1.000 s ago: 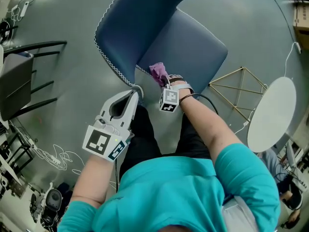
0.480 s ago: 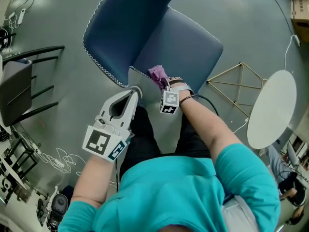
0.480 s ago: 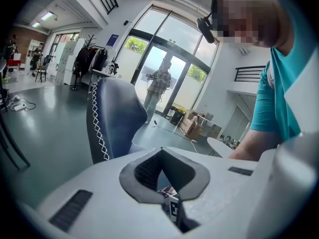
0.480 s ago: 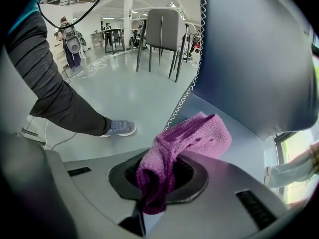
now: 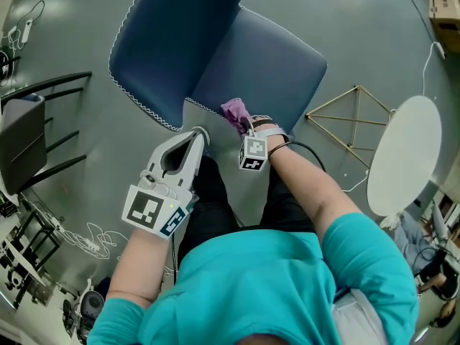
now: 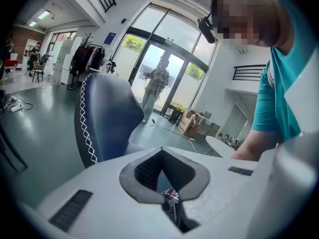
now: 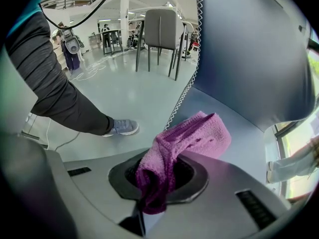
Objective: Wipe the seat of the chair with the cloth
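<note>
The blue chair has its seat (image 5: 277,63) ahead of me and its white-stitched backrest (image 5: 172,38) to the left. My right gripper (image 5: 239,119) is shut on the purple cloth (image 5: 233,110) just above the seat's near edge. In the right gripper view the cloth (image 7: 182,141) bulges out of the jaws over the seat (image 7: 239,133), with the backrest (image 7: 254,49) behind. My left gripper (image 5: 200,135) is shut with nothing in it, close beside the backrest's lower corner. The left gripper view shows the left gripper (image 6: 169,203) and the backrest (image 6: 104,116).
A white round table (image 5: 402,160) and a gold wire frame (image 5: 352,124) stand to the right of the chair. A dark chair (image 5: 25,135) and floor cables (image 5: 79,236) lie to the left. A person (image 6: 155,86) stands by glass doors. My legs are just below the seat's edge.
The chair has shifted up and to the left in the head view. Both grippers keep their places and the cloth stays gripped.
</note>
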Motion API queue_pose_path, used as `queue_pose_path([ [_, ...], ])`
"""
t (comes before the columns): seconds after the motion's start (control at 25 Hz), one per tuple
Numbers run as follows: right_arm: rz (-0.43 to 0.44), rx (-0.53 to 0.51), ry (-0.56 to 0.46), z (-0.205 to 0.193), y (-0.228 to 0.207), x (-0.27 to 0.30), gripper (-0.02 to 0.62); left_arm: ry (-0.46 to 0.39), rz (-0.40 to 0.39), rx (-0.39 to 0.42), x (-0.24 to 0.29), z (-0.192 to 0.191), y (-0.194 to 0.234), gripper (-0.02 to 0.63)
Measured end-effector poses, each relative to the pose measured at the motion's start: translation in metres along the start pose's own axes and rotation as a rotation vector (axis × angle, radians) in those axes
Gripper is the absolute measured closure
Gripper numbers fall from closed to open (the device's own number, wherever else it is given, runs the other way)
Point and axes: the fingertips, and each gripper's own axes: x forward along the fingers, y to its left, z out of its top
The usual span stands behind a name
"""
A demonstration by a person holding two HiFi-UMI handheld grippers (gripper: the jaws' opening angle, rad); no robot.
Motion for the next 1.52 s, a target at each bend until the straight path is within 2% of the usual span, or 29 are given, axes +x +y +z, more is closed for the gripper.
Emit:
queue_pose_path([
  [1.52, 0.034, 0.041, 0.029, -0.073, 0.045, -0.033, 0.543, 0.051, -0.063, 0.034, 0.041, -0.004, -0.041, 0.603],
])
